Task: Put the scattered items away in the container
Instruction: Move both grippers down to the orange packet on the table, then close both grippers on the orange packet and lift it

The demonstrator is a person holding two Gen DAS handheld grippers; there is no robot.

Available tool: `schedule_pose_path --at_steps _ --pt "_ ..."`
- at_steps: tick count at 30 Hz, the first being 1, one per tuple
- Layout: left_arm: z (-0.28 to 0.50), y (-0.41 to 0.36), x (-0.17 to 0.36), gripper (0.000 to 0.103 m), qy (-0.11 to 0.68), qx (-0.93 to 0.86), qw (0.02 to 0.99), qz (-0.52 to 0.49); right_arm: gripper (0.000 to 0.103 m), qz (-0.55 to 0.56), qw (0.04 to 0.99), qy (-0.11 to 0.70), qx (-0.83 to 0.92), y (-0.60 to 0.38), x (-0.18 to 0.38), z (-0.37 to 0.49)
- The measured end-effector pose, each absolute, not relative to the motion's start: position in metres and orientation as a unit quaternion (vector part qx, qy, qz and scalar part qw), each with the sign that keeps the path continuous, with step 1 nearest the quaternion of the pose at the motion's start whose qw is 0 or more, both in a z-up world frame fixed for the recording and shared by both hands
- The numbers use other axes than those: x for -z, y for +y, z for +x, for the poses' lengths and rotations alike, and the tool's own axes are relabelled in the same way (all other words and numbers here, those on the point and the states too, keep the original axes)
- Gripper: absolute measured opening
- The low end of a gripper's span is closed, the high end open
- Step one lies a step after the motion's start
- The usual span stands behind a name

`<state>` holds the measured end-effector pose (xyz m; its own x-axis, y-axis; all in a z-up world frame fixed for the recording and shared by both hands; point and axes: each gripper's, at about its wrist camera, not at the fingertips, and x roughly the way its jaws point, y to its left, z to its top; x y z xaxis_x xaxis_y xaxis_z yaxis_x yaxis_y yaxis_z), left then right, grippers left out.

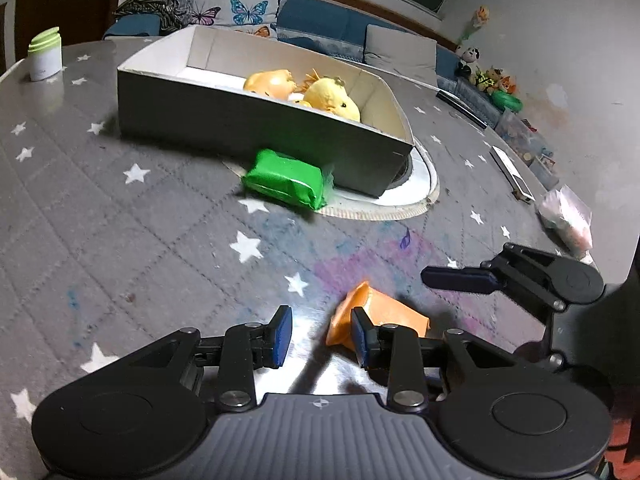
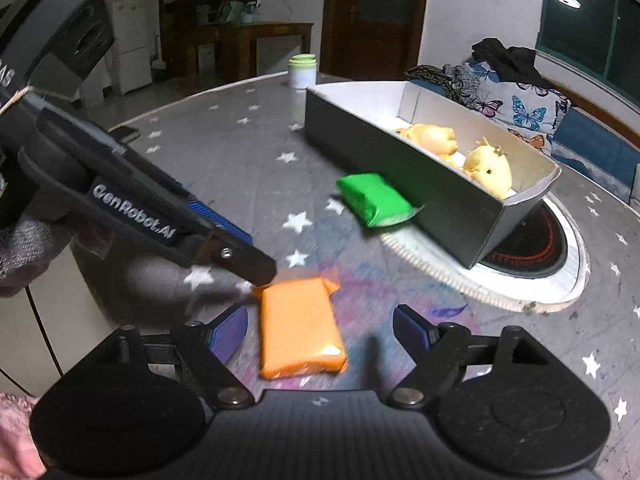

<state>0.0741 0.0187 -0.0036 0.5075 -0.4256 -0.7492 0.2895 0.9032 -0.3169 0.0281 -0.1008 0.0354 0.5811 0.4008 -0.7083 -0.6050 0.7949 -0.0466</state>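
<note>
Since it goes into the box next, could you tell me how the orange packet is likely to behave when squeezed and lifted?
The orange packet looks like a soft, glossy wrapped block, so it will probably give slightly and may slip. Its crimped end flaps suggest thin film that crumples. Lying flat, it seems unlikely to roll.

- "GenRobot.AI" stands in pale letters on the dark side of the left gripper (image 2: 256, 276), seen in the right wrist view where it reaches in from the left
- The letters "AS", the cut-off end of some word, stand on the grey body above that gripper at the picture's left edge
- A small cross-in-circle sign sits on the ribbed grey housing at the bottom middle of both views
</note>
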Motion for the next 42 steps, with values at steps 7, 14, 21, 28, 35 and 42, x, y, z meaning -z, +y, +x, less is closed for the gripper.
schedule_pose_path --at_steps 7,14,21,28,35,42 --pt "0.071 0.013 0.003 0.034 0.447 0.217 0.864 -0.081 0.070 -0.155 0.870 0.364 -0.293 -0.097 -0.024 0.019" --pt "0.074 0.011 0.007 0.034 0.452 0.223 0.859 -0.090 0.057 -0.144 0.867 0.369 -0.301 -0.098 -0.023 0.022" --pt "0.075 0.011 0.010 0.034 0.456 0.228 0.854 -0.103 0.047 -0.140 0.868 0.370 -0.302 -0.099 -0.024 0.024" --pt "0.075 0.009 0.009 0.034 0.453 0.229 0.855 -0.103 0.044 -0.145 0.868 0.367 -0.302 -0.097 -0.025 0.023" --pt "0.078 0.013 0.002 0.034 0.440 0.221 0.864 -0.108 0.044 -0.146 0.871 0.357 -0.304 -0.095 -0.031 0.028" --pt "0.082 0.018 -0.004 0.034 0.430 0.212 0.871 -0.110 0.044 -0.142 0.875 0.346 -0.306 -0.092 -0.037 0.034"
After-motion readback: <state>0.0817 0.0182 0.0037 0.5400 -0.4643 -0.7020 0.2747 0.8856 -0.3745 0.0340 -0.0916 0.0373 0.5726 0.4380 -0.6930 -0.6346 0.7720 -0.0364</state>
